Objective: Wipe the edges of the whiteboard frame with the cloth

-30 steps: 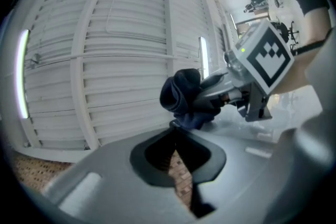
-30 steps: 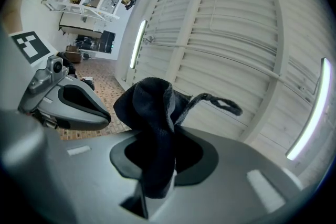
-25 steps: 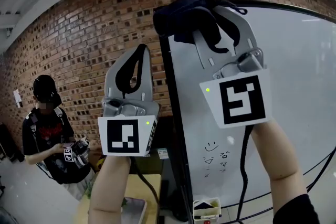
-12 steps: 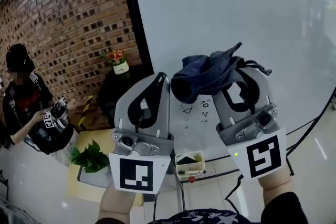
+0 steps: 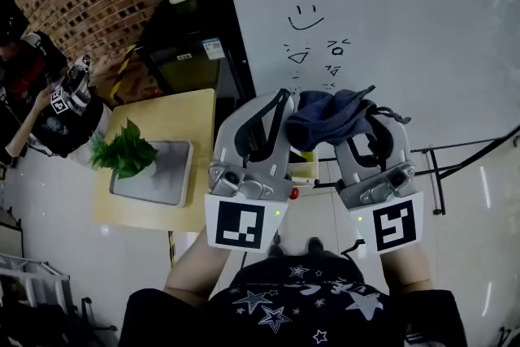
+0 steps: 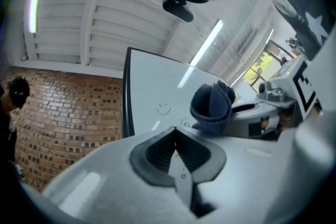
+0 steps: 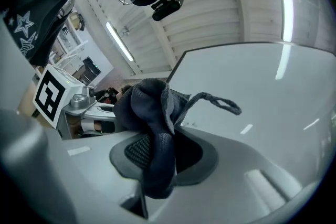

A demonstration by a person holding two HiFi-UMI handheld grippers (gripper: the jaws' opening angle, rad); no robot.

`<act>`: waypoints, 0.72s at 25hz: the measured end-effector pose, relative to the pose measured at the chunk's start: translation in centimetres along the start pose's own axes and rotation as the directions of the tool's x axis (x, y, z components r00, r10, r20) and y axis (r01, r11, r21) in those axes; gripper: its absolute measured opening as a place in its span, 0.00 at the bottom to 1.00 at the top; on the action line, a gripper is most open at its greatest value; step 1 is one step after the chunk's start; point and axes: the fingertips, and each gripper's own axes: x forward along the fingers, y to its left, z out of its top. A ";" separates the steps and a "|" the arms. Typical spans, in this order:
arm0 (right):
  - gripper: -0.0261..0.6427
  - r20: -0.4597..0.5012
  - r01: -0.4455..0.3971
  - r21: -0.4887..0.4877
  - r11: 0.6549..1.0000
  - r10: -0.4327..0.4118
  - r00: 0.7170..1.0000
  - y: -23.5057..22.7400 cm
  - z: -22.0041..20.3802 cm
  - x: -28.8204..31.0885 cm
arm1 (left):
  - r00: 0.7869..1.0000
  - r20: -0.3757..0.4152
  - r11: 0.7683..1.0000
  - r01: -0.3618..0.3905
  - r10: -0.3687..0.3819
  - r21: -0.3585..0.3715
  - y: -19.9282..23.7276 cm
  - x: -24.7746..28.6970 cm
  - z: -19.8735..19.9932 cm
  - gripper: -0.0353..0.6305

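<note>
Cloth (image 5: 327, 118): dark blue, bunched into a loose wad, with one thin loop trailing off to the right. It sits low in front of the whiteboard (image 5: 406, 4), right of the board's black frame (image 5: 227, 20).

Edges: the frame's left rail runs far to near, ending beside your left gripper (image 5: 275, 108). Left of that rail stand a dark cabinet (image 5: 183, 53) and a yellow tabletop (image 5: 183, 118) carrying a potted plant (image 5: 122, 150). A second person (image 5: 32, 93) stands far left.

Fingers: your right gripper (image 5: 367, 130) has its fingers (image 7: 134, 152) clamped on the cloth. Your left fingers (image 6: 202, 157) are pressed together on nothing.
</note>
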 end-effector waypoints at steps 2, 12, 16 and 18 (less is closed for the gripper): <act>0.16 -0.051 -0.016 0.080 0.997 0.020 0.998 0.8 -2.9 -0.9 | 0.997 -0.070 0.999 -0.014 0.012 -0.031 -0.6 -1.2 -3.0 0.06; 0.16 -0.245 -0.034 0.211 0.977 0.087 0.966 4.2 -13.1 -4.2 | 0.951 -0.306 0.985 -0.096 0.048 -0.144 -2.8 -6.2 -11.9 0.06; 0.16 -0.286 -0.041 0.246 0.968 0.113 0.951 5.7 -15.4 -4.7 | 0.930 -0.361 0.974 -0.136 0.064 -0.179 -3.1 -8.0 -14.2 0.06; 0.16 -0.309 -0.043 0.249 0.968 0.122 0.943 6.3 -16.2 -4.9 | 0.921 -0.384 0.973 -0.140 0.059 -0.186 -3.6 -8.9 -15.0 0.06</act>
